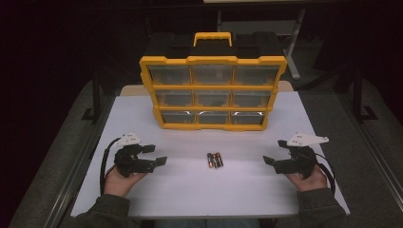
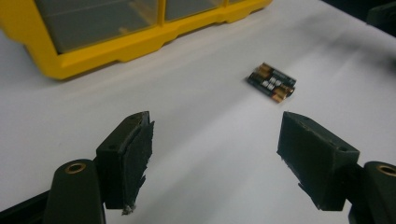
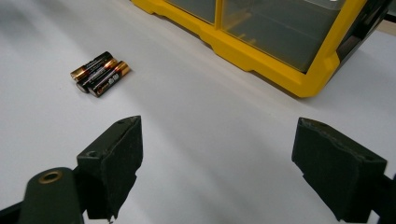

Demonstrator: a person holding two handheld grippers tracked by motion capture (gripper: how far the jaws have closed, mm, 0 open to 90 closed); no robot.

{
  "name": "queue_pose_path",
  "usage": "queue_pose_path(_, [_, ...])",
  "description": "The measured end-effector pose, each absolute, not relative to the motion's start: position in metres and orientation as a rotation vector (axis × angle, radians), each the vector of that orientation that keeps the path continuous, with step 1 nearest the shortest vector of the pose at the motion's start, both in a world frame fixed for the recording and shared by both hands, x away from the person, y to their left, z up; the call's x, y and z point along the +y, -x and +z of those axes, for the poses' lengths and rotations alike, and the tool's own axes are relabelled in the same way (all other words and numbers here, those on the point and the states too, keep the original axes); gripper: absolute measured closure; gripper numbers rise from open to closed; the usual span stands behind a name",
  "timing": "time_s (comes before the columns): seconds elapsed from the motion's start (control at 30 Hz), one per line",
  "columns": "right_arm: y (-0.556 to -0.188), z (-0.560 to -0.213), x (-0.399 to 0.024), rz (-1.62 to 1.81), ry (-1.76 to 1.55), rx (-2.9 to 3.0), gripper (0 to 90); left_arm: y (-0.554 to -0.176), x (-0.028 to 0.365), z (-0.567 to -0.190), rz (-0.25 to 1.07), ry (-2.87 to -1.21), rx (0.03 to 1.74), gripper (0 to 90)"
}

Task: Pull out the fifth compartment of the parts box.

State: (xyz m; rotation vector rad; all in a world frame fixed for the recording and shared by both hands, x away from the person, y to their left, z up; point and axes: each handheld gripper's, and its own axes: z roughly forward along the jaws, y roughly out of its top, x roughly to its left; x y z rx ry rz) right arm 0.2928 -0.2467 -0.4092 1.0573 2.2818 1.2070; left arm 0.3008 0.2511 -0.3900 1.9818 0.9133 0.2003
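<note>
- Batteries [image 1: 215, 160]: three small cylinders, black and copper, lying flat and touching side by side on the white table [image 1: 190, 190], in front of the yellow organizer and well apart from it, roughly opposite its middle column.
- Handling, as a judgement: light, rigid, smooth-skinned metal cells; round, so apt to roll or squirt out of a pinch. Not fragile.
- Best hold looks to be across the barrel of one outer cell, mid-length, jaws square to its axis. The middle cell is hemmed in by its neighbours; an outer one should go first.
- Left gripper [image 1: 158, 154]: to the left of the batteries, near but not touching; jaws stand spread wide with nothing between them, bare table below in the left gripper view.
- Right gripper [image 1: 274, 153]: to the right of the batteries, about as far off; jaws released, gaping, empty.
- Yellow organizer [image 1: 213, 88]: stands upright behind the batteries, three rows of three clear-fronted drawers, all appearing closed; black-and-yellow handle on top. Contents too dim to tell.
- Obstacles: nothing lies between either gripper and the batteries. A closed drawer front would likely need pulling before anything goes in.
</note>
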Motion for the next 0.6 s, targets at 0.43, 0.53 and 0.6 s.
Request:
queue_pose_path(0.43, [-0.292,-0.407,-0.248,1.224,-1.033,2.285,15.5,-0.323,0.211,-0.37,0.11,-1.968,0.873,29.0])
queue_pose_path(0.53, [-0.291,-0.406,-0.247,1.221,-1.024,2.288,15.9,-0.328,0.202,-0.368,0.084,-1.956,0.876,29.9])
queue_pose_path(0.6, [-0.291,-0.406,-0.247,1.219,-1.015,2.288,15.8,-0.334,0.196,-0.368,0.044,-1.932,0.886,30.0])
